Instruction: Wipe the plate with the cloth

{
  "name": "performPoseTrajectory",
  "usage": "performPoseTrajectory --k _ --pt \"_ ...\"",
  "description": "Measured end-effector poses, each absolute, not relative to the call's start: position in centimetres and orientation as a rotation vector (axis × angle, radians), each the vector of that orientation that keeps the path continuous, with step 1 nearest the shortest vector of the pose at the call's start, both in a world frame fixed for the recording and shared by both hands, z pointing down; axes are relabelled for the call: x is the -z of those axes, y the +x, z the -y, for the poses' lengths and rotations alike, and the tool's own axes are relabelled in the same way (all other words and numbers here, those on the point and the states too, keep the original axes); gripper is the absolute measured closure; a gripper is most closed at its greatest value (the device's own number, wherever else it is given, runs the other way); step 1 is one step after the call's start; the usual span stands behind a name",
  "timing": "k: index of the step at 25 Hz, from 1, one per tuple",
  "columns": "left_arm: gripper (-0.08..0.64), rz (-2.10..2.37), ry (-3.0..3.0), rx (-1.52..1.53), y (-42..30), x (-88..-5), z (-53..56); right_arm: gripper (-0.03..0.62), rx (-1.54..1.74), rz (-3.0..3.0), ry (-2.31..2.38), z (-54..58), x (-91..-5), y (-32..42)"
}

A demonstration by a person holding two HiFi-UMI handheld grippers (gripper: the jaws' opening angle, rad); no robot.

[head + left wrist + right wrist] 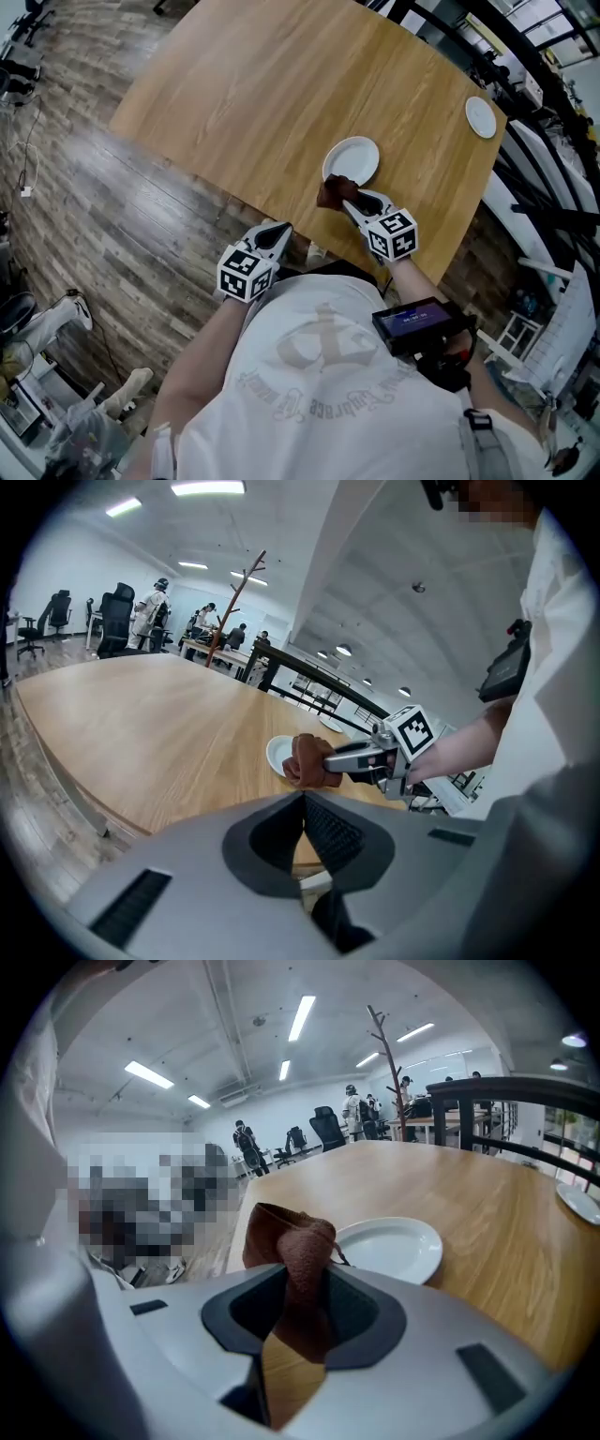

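A white plate [354,159] [392,1246] [277,755] lies on the wooden table [281,94] near its front edge. My right gripper [349,202] [298,1307] is shut on a brown cloth [334,192] [291,1251] [309,759], which bunches up at the plate's near rim. Whether the cloth touches the plate I cannot tell. My left gripper [277,234] [302,832] hangs off the table's front edge, to the left of the plate, jaws shut with nothing between them.
A second small white plate [481,117] [578,1202] sits at the table's far right. Wood-plank floor [103,216] lies left of the table. Dark railings [525,84] run along the right side. Office chairs and people stand far behind.
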State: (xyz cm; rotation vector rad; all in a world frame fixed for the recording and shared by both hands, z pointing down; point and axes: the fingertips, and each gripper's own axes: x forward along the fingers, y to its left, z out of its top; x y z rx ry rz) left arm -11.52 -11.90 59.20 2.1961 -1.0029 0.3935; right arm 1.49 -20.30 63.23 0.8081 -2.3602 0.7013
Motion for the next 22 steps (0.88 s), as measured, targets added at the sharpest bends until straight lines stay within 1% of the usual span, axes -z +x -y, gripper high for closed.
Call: performPoseTrajectory --k 6,10,17,22 --pt "0.548 1.015 2.174 -0.395 -13.2 -59.5 12.0 0.469 -0.686 2.274 0.878 21.9 -64.4 3.4" --pt "0.548 1.002 2.169 -0.407 -13.5 -59.5 12.0 0.469 -0.677 2.226 0.94 23.3 -64.9 6.0" --pt "0.548 0.995 2.171 -0.434 -13.3 -59.1 12.4 0.469 -0.607 2.132 1.07 28.5 -65.3 11.1" --pt "0.548 1.009 2.154 -0.458 -14.0 -59.2 12.1 0.469 -0.551 2.056 1.143 31.2 -65.5 12.9"
